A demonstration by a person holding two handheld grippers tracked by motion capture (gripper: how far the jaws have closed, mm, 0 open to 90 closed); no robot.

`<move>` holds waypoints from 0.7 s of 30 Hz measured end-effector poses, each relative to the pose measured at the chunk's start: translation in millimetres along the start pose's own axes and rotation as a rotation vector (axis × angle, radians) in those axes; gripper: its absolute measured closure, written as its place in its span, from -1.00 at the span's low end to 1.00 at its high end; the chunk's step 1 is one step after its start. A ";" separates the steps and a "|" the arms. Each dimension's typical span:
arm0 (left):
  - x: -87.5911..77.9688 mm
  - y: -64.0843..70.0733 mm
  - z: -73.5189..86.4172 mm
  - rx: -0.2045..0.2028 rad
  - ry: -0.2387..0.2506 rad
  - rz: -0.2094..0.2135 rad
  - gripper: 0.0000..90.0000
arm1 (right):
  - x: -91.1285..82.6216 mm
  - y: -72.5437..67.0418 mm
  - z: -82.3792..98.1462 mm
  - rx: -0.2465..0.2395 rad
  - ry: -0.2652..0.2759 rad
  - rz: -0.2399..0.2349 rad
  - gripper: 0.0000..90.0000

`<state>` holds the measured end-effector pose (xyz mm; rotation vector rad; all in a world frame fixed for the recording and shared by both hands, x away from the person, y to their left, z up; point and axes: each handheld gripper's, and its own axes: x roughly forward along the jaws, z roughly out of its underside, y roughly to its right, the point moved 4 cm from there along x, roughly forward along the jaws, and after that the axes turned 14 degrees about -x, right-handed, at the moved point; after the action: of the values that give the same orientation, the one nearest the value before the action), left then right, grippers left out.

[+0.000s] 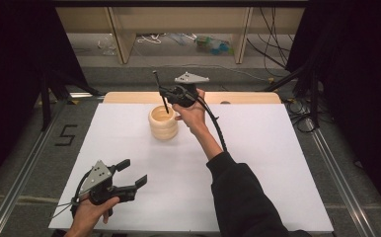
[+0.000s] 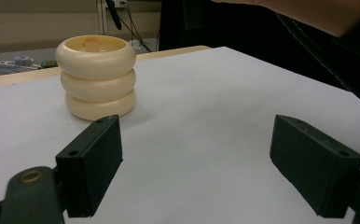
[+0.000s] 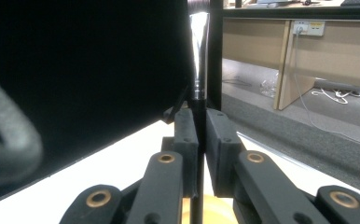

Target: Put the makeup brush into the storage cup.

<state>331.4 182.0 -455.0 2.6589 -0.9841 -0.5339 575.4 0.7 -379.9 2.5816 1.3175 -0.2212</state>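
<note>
With right gripper [image 1: 165,95] fingers [image 3: 187,140] clamped on thin brush [image 1: 161,91] above ribbed cup [image 1: 163,122], left gripper [image 1: 131,177] fingers wide, needed straight vertical drop, no rim contact.

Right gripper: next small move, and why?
Probably lower it a little, then open. The right gripper is shut on a thin black brush whose lower end already dips into the cream ringed holder; the left gripper rests open, apart.

Cream ribbed holder [image 1: 163,123], black brush [image 1: 160,92] w/ silver ferrule, white tabletop [image 1: 257,163]
</note>
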 end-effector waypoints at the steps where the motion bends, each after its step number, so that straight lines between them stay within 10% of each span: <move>1: -0.1 -0.1 0.0 0.000 0.000 0.000 -0.63 | 1.7 -0.3 0.8 0.005 0.006 0.001 0.87; 21: -0.6 -0.4 -0.2 -0.011 0.004 0.000 -0.62 | 22.3 -5.9 12.0 0.002 -0.040 0.000 0.87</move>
<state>331.3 182.7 -454.9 2.6492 -0.9770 -0.5326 583.3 18.0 -397.6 2.5655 1.3042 -0.2729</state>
